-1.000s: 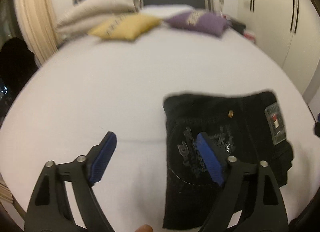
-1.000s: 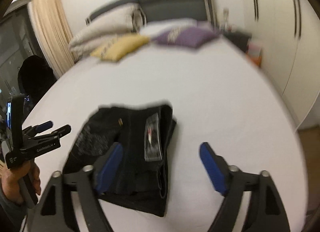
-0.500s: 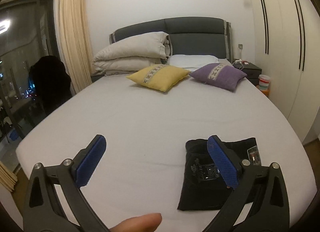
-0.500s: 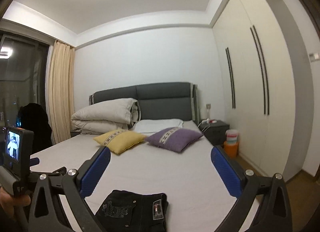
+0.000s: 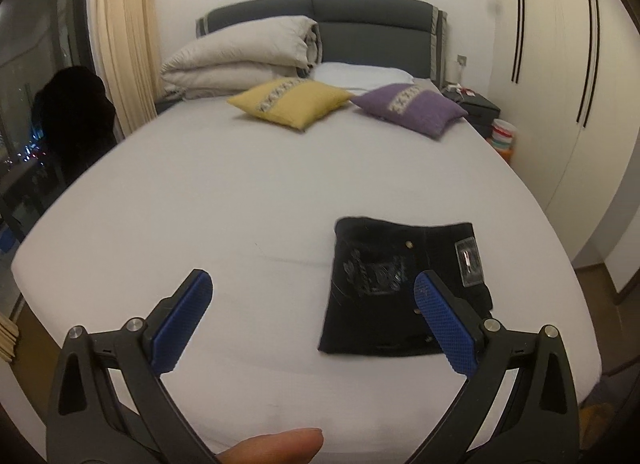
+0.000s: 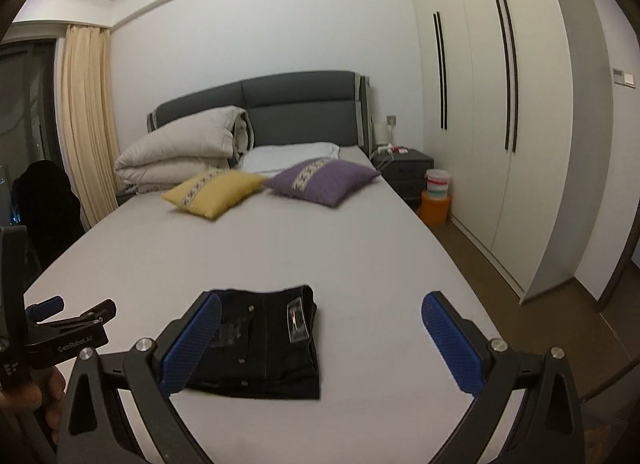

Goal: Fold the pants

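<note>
Folded pants (image 5: 404, 284) flat on bed (image 5: 240, 200)

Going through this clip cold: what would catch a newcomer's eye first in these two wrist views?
First, the black folded pants, lying as a neat dark rectangle on the pale bed near its foot. Next, the blue-padded fingers of the left gripper and the right gripper, both spread wide with nothing between them. Farther back, a yellow cushion and a purple cushion sit side by side before the grey headboard.

bed (image 6: 280, 264) grey headboard | white wardrobe (image 6: 480, 124) right | cream curtain (image 6: 86, 116) left
</note>
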A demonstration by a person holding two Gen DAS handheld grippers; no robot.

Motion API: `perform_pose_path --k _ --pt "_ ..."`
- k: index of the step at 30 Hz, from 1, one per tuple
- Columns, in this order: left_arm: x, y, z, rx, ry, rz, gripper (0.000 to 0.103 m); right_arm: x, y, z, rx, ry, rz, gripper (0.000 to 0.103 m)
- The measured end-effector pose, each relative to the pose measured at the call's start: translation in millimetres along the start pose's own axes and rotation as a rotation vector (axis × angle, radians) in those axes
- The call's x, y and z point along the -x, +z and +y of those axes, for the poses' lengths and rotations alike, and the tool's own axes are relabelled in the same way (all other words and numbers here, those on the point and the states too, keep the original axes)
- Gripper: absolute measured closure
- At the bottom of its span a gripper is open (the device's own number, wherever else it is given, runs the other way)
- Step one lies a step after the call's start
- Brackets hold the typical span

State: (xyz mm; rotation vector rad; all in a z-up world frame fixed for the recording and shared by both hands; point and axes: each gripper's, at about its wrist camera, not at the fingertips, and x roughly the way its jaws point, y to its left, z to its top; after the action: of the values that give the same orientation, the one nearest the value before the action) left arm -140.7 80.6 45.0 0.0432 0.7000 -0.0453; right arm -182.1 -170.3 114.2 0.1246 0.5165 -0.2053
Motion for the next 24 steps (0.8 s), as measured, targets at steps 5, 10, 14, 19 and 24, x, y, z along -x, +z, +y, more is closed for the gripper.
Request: perform_pose_path --k 5,10,14,19,24 --pt "-15.4 -2.9 0.5 0.012 -0.024 0.032 0.0 1.5 -7.8 4.2 0.012 -0.007 0.031 0.0" --pt "-30.2 -6.3 4.9 0.02 -0.029 0.06 0.0 -0.2 -13.6 9.2 0.022 -0.008 0.064 0.0" --pt "-37.1 -10.7 6.9 0.02 -0.028 0.078 0.0 -6.8 -18.7 13.3 0.029 -0.008 0.102 0.0" --pt "-43.6 -14.9 8.3 0.025 -0.029 0.094 0.0 -10.1 -25.1 19.1 0.036 0.002 0.133 0.0" --pt "-46.6 -16.0 8.2 0.023 -0.029 0.098 0.0 -13.4 -29.0 23.2 0.046 0.006 0.152 0.0"
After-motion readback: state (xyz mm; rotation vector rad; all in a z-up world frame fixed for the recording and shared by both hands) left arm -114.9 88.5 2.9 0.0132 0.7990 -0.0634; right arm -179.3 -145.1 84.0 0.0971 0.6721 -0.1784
